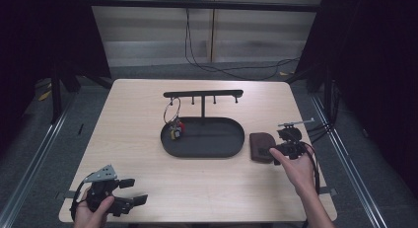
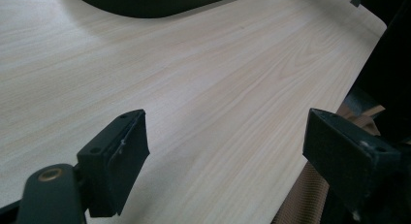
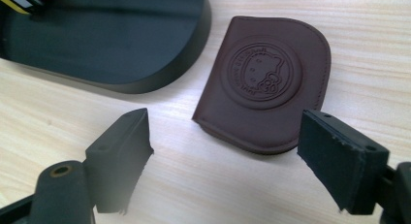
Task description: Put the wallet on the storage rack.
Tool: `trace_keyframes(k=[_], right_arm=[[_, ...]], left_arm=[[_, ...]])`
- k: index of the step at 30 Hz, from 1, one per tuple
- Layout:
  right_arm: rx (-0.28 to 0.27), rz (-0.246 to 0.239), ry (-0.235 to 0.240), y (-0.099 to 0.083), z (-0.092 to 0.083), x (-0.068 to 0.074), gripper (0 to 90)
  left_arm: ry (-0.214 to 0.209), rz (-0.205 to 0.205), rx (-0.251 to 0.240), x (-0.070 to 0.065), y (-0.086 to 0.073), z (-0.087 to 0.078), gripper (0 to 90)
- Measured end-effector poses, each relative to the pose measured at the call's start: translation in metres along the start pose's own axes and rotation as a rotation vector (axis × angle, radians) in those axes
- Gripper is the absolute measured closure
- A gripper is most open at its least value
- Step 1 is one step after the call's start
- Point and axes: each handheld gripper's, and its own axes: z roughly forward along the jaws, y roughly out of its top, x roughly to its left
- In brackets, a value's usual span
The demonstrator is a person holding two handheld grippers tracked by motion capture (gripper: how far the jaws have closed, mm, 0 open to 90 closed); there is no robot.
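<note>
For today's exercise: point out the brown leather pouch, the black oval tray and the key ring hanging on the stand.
Brown leather pouch (image 3: pixel 264 83): right gripper view, on its embossed round emblem.
Black oval tray (image 1: pixel 236 140): high view, on its right rim.
Key ring (image 1: pixel 166 111): high view, on the wire loop's left side.

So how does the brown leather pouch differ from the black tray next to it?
The pouch is brown, small and flat, with an embossed round emblem; the tray is black, much larger, oval and has a raised rim. The pouch lies bare on the table, while the tray carries a post with a hook bar and a key ring hanging over it. The open right claw hovers near the pouch, not the tray. Both rest flat on the table, side by side, apart.
</note>
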Motion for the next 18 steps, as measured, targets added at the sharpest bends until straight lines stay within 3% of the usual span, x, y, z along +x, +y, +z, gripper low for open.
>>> trace_keyframes(k=[9,14,18], right_arm=[[0.102,0.018,-0.060,0.022,0.008,-0.001,19.4],[0.203,0.022,-0.073,0.037,0.022,-0.005,22.8],[0.227,0.040,-0.075,0.042,0.029,-0.009,23.8]], left_arm=[[-0.015,0.004,-0.001,0.002,0.001,-0.002,16.4],[-0.011,0.003,0.001,0.002,0.001,-0.003,16.4],[-0.010,0.004,-0.001,0.003,0.001,-0.004,16.4]])
